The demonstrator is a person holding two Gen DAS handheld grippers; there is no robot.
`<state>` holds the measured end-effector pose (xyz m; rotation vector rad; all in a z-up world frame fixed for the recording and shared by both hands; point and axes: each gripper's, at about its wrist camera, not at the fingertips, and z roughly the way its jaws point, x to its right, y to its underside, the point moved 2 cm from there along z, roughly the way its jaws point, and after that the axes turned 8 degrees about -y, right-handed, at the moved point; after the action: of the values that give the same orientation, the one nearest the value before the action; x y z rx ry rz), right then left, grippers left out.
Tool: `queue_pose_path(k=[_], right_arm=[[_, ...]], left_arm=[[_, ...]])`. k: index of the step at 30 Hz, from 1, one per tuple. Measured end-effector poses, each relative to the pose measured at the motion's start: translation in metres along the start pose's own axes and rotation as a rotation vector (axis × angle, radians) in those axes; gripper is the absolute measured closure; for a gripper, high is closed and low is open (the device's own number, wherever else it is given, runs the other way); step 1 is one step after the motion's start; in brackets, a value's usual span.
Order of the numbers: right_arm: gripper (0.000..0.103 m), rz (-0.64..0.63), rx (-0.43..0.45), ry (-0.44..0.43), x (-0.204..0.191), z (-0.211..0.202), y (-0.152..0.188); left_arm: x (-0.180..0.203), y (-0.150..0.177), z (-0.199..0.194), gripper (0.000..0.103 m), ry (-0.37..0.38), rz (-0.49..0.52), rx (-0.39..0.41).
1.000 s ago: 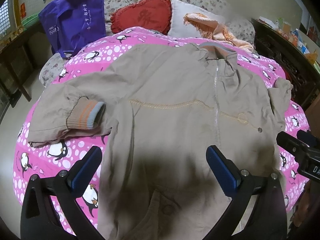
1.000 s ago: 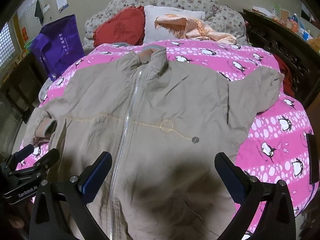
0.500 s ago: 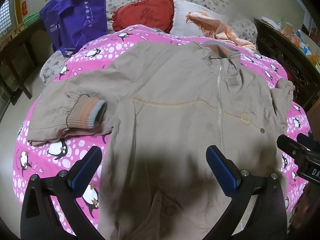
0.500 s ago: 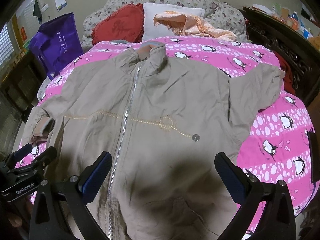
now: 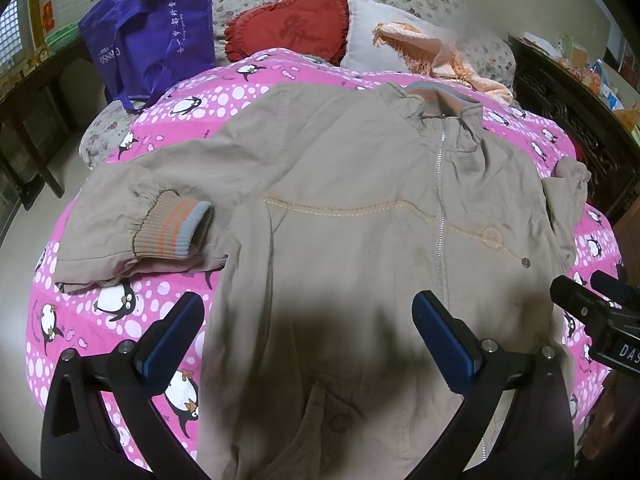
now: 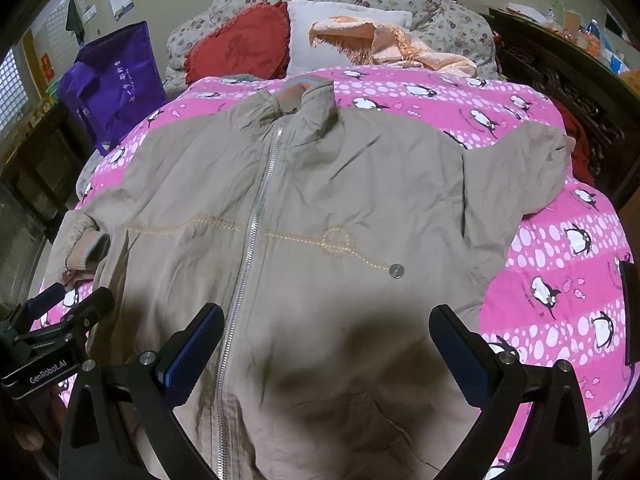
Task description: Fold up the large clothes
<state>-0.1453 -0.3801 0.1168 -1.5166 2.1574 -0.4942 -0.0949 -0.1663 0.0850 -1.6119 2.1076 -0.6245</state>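
Left claw (image 5: 306,322): fingers spread wide, nothing held, above jacket hem. Right claw (image 6: 326,334): likewise agape and empty; the left unit seen from it reads "GenRobot.AI". Beige jacket (image 6: 304,216) lies flat, zipped, on bed with pink penguin-print cover (image 6: 560,264). Purple bag (image 5: 156,36) with white lettering, partly legible, at the head end beside red cushion (image 5: 288,24). Dark wooden furniture (image 6: 568,76) to the right.
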Motion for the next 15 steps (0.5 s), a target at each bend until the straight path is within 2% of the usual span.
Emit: queue_pose_path(k=[15], right_arm=[[0.0,-0.006,-0.018,0.01,-0.002,0.007,0.0]], left_arm=[[-0.011,0.0,0.007,0.0,-0.01,-0.019,-0.02]])
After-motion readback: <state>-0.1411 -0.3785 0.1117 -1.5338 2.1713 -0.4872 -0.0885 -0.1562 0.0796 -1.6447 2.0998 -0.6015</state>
